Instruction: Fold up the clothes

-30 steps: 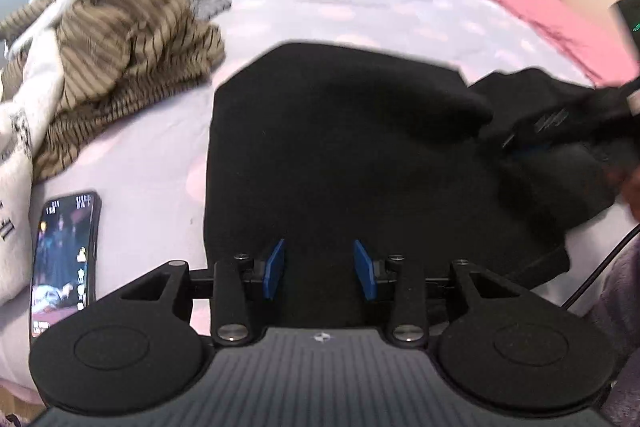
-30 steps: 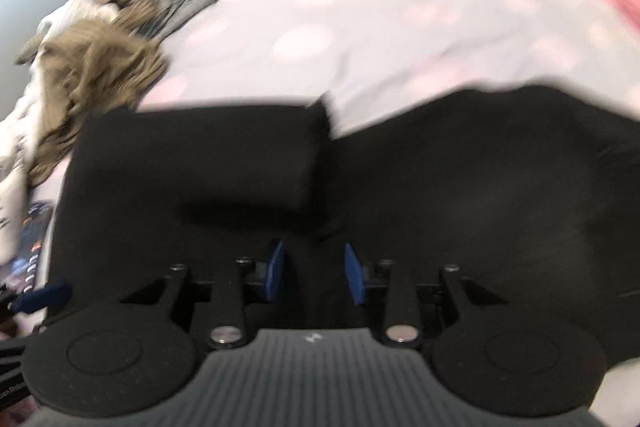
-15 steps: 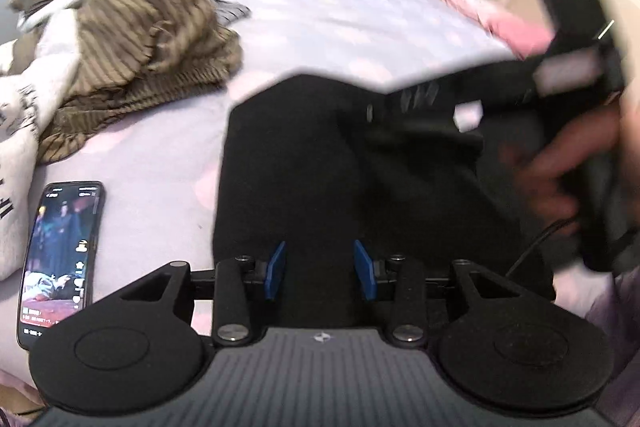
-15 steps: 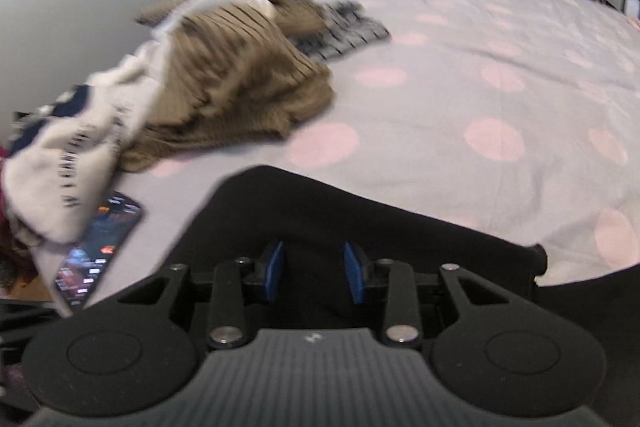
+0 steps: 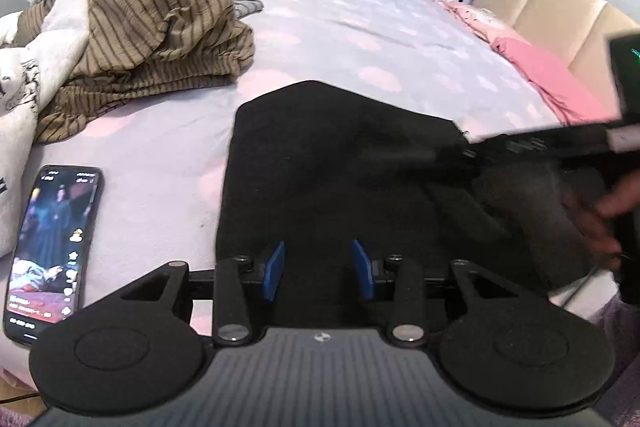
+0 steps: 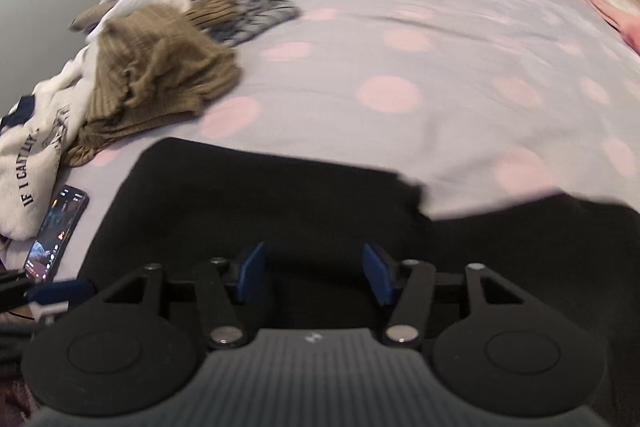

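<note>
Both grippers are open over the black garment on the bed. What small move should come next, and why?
Probably lower the right gripper and close its fingers on the unfolded part of the black garment at its right. The left part already lies flat, while that part spreads loose. The left gripper grips nothing.

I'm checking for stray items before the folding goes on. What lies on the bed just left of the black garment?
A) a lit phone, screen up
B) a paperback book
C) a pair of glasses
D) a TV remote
A: in the left wrist view a phone with its screen lit lies flat on the bed, just left of the black garment.
</note>
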